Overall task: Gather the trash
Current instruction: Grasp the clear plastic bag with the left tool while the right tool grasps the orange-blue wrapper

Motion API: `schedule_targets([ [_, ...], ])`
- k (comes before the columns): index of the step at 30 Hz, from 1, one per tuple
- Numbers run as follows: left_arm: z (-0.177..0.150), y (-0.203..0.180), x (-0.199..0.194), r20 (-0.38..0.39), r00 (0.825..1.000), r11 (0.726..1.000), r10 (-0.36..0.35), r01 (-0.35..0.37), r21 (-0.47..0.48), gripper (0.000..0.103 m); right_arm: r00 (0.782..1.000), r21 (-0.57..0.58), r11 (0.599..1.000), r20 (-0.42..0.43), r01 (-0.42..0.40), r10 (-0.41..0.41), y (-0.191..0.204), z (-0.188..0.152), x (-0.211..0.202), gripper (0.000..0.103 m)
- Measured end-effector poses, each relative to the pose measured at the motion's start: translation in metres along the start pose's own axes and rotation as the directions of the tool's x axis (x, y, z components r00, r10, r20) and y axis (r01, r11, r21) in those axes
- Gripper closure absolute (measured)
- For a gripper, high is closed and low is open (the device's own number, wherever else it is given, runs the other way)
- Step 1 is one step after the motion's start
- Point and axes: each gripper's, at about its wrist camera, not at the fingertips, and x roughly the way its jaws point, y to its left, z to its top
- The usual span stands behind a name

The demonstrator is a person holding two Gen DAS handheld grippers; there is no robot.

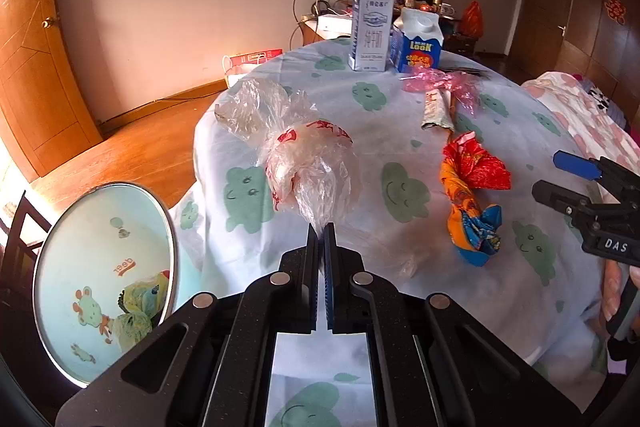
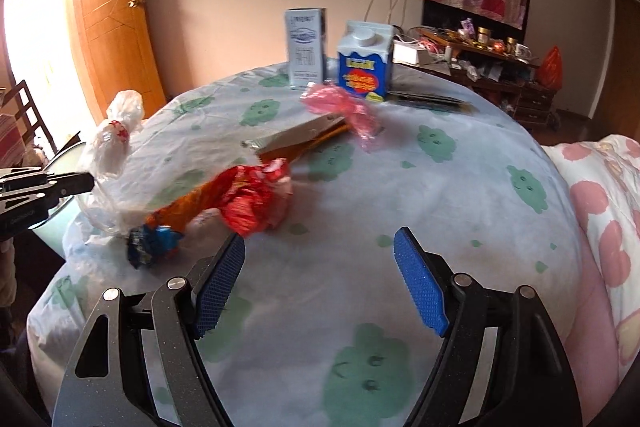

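My left gripper (image 1: 321,231) is shut on the tail of a clear plastic bag with red print (image 1: 310,167), held just above the tablecloth; the bag also shows in the right wrist view (image 2: 110,147). My right gripper (image 2: 318,259) is open and empty over the table, just right of a crumpled red, orange and blue wrapper (image 2: 224,203), also visible in the left wrist view (image 1: 472,195). Further back lie a long foil wrapper (image 1: 436,111), pink cellophane (image 1: 444,83), a grey-white milk carton (image 1: 370,33) and a blue carton (image 1: 418,41).
A light-blue trash bin (image 1: 104,275) with trash inside stands left of the round table (image 1: 520,287). Another clear bag (image 1: 252,107) lies at the table's left edge. A bed with pink-flowered cover (image 2: 600,227) is to the right. A cluttered cabinet (image 2: 480,55) stands behind.
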Motion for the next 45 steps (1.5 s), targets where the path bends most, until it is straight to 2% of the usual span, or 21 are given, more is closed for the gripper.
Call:
schedule_targets([
  [7, -0.009, 0.032, -0.009, 0.004, 0.999, 0.999, 0.032, -0.032, -0.041, 0.101, 0.996, -0.097, 0.992, -0.064, -0.075, 0.069, 0.059, 0.014, 0.031, 0.026],
  [10, -0.015, 0.043, -0.008, -0.005, 0.999, 0.998, 0.039, -0.039, -0.054, 0.101, 0.993, -0.149, 0.988, -0.112, -0.047, 0.030, 0.061, 0.011, 0.038, 0.026],
  [12, -0.019, 0.051, -0.009, -0.006, 0.999, 0.997, 0.043, -0.043, -0.059, 0.101, 0.992, -0.166, 0.986, -0.120, 0.023, -0.044, 0.042, 0.006, 0.034, 0.026],
  [13, -0.020, 0.054, -0.009, -0.006, 0.999, 0.997, 0.045, -0.045, -0.063, 0.101, 0.988, -0.170, 0.982, -0.115, 0.083, -0.104, 0.025, 0.003, 0.029, 0.026],
  [15, -0.023, 0.058, -0.009, -0.008, 0.999, 0.997, 0.048, -0.049, -0.065, 0.101, 0.973, -0.147, 0.973, -0.119, 0.179, -0.197, -0.006, -0.002, 0.024, 0.026],
  [16, -0.024, 0.060, -0.008, -0.010, 0.999, 0.997, 0.050, -0.050, -0.065, 0.101, 0.963, -0.126, 0.966, -0.121, 0.227, -0.242, -0.024, -0.003, 0.021, 0.026],
  [18, -0.025, 0.061, -0.008, -0.013, 0.999, 0.996, 0.051, -0.052, -0.066, 0.101, 0.926, -0.081, 0.933, -0.121, 0.350, -0.358, -0.065, -0.005, 0.013, 0.026],
  [20, -0.026, 0.061, -0.009, -0.012, 0.999, 0.996, 0.053, -0.054, -0.066, 0.101, 0.907, 0.001, 0.914, -0.125, 0.406, -0.403, -0.098, -0.004, 0.003, 0.026],
  [21, -0.026, 0.061, -0.009, -0.011, 0.998, 0.996, 0.054, -0.055, -0.066, 0.101, 0.907, 0.033, 0.912, -0.126, 0.408, -0.402, -0.106, -0.004, -0.001, 0.026],
  [23, -0.025, 0.059, -0.011, -0.006, 0.999, 0.997, 0.054, -0.055, -0.061, 0.101, 0.925, 0.102, 0.922, -0.107, 0.374, -0.364, -0.113, -0.002, -0.009, 0.026],
  [25, -0.023, 0.057, -0.012, -0.003, 0.998, 0.997, 0.056, -0.056, -0.056, 0.101, 0.957, 0.153, 0.946, -0.091, 0.287, -0.276, -0.106, 0.001, -0.008, 0.026],
  [27, -0.021, 0.056, -0.013, 0.000, 0.998, 0.997, 0.056, -0.056, -0.058, 0.101, 0.973, 0.175, 0.958, -0.090, 0.226, -0.213, -0.095, 0.004, -0.001, 0.026],
  [30, -0.019, 0.056, -0.014, 0.002, 0.998, 0.997, 0.055, -0.055, -0.061, 0.101, 0.982, 0.172, 0.969, -0.100, 0.177, -0.162, -0.077, 0.010, 0.014, 0.026],
  [33, -0.020, 0.059, -0.014, 0.001, 0.998, 0.996, 0.055, -0.055, -0.069, 0.101, 0.980, 0.167, 0.975, -0.152, 0.150, -0.124, -0.071, 0.015, 0.034, 0.027],
  [34, -0.020, 0.060, -0.014, 0.000, 0.999, 0.996, 0.055, -0.055, -0.072, 0.101, 0.981, 0.178, 0.976, -0.170, 0.129, -0.098, -0.073, 0.019, 0.039, 0.032],
  [37, -0.022, 0.063, -0.014, -0.003, 0.999, 0.995, 0.054, -0.054, -0.079, 0.101, 0.981, 0.206, 0.975, -0.188, 0.087, -0.048, -0.078, 0.021, 0.041, 0.057],
  [40, -0.023, 0.063, -0.014, -0.004, 0.999, 0.996, 0.053, -0.053, -0.079, 0.101, 0.982, 0.194, 0.978, -0.186, 0.077, -0.041, -0.077, 0.020, 0.041, 0.070],
  [43, -0.023, 0.061, -0.014, -0.001, 0.999, 0.996, 0.052, -0.052, -0.073, 0.101, 0.985, 0.210, 0.975, -0.171, 0.067, -0.031, -0.079, 0.016, 0.036, 0.068],
  [44, -0.022, 0.061, -0.015, 0.001, 0.999, 0.996, 0.053, -0.053, -0.071, 0.101, 0.988, 0.223, 0.973, -0.149, 0.068, -0.035, -0.080, 0.017, 0.030, 0.054],
  [45, -0.022, 0.061, -0.016, 0.004, 0.999, 0.996, 0.054, -0.053, -0.069, 0.101, 0.990, 0.225, 0.971, -0.135, 0.074, -0.044, -0.082, 0.017, 0.031, 0.045],
])
